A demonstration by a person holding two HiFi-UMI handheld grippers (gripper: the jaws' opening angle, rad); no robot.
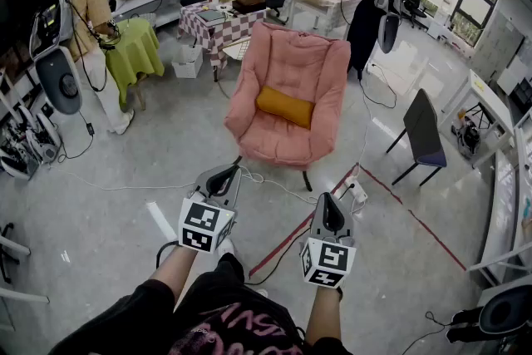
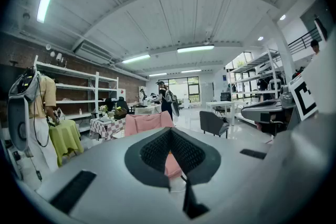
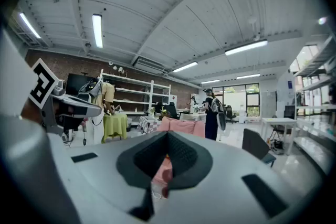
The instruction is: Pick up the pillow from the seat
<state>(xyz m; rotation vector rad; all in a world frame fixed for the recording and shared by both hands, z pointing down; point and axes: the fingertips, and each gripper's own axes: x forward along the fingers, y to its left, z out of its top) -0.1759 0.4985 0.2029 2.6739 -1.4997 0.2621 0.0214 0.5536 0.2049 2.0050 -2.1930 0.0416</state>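
Pillow and grippers were well apart, with nothing yet in hand. Nearest the camera, the person's forearms held out the left gripper (image 1: 223, 175) and the right gripper (image 1: 327, 200), side by side and aimed ahead. Each gripper's own view showed its jaws pressed fully together with nothing between them. Past them lay grey floor crossed by a red tape line (image 1: 391, 195) and a loose cable (image 1: 274, 185). Beyond that stood a pink armchair (image 1: 287, 54), and the mustard-orange pillow (image 1: 285, 106) lay across the back of its seat, against the backrest. It looked small, plump and soft, so probably light and easy to squash rather than slippery or fragile. Jaws would have to open first, and a pinch on one short end or a corner seemed likely to gather enough fabric to lift it. Farther back were a checked table (image 1: 218, 25) and a green-draped table (image 1: 137, 46).
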